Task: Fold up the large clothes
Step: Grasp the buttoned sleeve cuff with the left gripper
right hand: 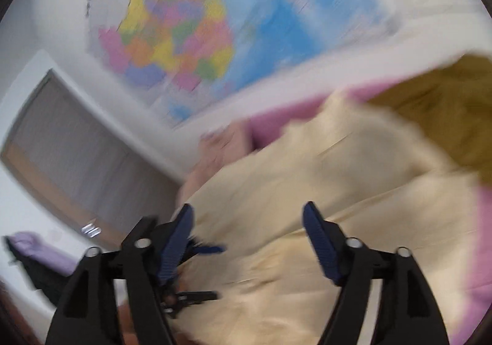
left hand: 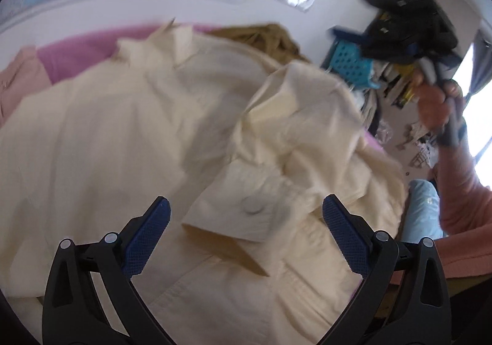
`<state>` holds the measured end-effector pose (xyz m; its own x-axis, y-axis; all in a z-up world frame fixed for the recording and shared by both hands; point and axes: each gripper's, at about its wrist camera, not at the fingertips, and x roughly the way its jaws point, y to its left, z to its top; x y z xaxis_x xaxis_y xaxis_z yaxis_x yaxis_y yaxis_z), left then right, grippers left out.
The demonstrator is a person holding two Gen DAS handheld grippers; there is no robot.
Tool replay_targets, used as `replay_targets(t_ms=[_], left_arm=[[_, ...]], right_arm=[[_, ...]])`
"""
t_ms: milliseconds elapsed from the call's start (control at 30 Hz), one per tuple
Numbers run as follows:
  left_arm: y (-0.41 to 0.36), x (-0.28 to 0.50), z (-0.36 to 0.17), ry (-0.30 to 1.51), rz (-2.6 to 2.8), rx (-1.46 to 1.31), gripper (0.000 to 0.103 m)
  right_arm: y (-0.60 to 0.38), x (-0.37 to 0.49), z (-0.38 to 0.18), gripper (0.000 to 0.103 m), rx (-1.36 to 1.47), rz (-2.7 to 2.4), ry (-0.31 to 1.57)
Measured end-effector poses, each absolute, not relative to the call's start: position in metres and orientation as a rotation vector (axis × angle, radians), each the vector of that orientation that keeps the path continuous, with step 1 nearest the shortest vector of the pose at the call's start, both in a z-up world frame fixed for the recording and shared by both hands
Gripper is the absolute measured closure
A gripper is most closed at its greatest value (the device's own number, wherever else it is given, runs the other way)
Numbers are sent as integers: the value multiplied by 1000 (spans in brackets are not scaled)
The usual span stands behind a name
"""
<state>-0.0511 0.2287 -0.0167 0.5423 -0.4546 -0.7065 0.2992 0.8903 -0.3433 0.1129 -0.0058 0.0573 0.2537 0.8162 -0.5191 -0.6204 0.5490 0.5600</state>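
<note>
The right gripper [right hand: 247, 229] hangs wide open over a cream jacket [right hand: 323, 185] on the pink bed [right hand: 484, 252], map [right hand: 215, 22] behind.

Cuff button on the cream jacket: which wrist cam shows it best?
Left wrist. The button sits on the cuff between the open left gripper fingers, only slightly blurred. The right wrist view shows just motion-blurred cream jacket fabric beyond the right gripper; no button can be made out.

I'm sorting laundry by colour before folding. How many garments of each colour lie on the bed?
Cream: 1, the jacket
Olive-brown: 1, the crumpled garment
Pale pink: 1, the garment at the left edge
Total: 3
</note>
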Motion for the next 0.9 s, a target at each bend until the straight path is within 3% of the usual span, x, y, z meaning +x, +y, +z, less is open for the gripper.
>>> replay_targets(t_ms=[233,267,333,400,433,467,667,900], left_arm=[[230,-33,-39,1031,-485,-245,6],[226,-30,-40,1046,-489,-243,12],[221,-29,-40,1051,-502,-230,31],[216,-26,-36,1037,-503,-202,61],[216,-25,-31,1023,-492,-189,71],[218,-23,-21,1000,-453,-172,89],[271,-22,37,838,-305,-202,95],[317,-28,20,905,-146,-196,96]], right_arm=[[-94,158,27,26,356,744,889],[-103,163,17,26,394,723,902],[-111,169,3,26,429,720,925],[-114,173,-8,26,437,710,935],[-116,173,-11,26,437,710,936],[-117,174,-13,26,442,711,935],[-119,169,-4,26,453,759,879],[-93,177,-26,26,357,718,942]])
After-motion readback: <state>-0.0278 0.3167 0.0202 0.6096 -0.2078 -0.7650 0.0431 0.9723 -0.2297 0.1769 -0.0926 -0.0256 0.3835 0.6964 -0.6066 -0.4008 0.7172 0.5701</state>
